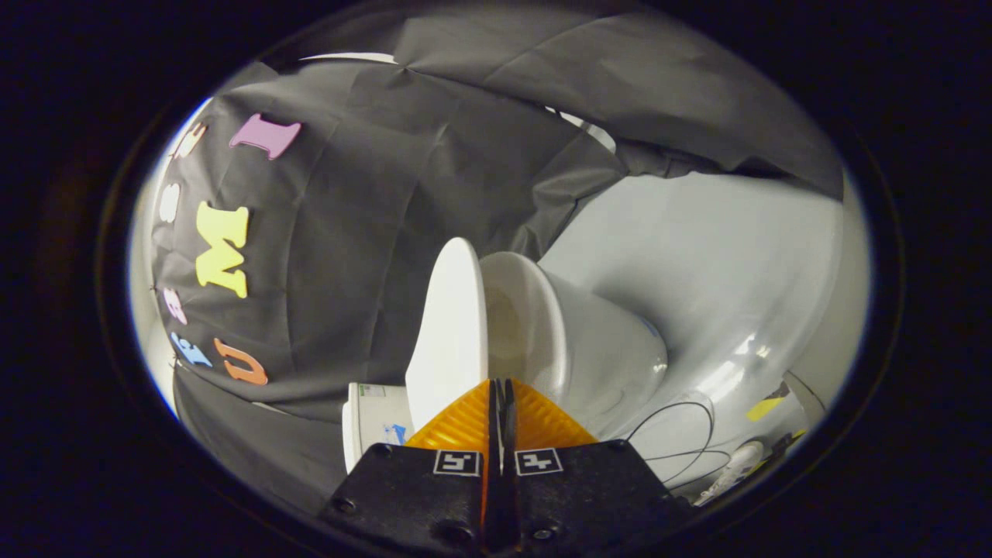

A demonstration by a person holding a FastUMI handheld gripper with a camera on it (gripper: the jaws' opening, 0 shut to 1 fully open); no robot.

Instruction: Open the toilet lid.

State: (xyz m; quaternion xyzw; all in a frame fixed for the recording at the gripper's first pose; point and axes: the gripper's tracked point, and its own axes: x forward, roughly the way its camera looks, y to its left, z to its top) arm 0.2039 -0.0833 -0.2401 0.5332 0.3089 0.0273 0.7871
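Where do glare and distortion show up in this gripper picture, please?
Gripper view: glare streaks the glossy floor beside the toilet; fisheye bending curves the floor and the raised lid; the shut gripper sits sharp just below the lid, its orange fingers well lit, while the cloth wall stays dim.

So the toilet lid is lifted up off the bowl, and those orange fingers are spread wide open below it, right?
Not quite. The toilet lid is indeed raised off the bowl, but the gripper view shows the orange fingers closed together, with just a thin slit between them, not spread wide. They sit just below the lid's edge.
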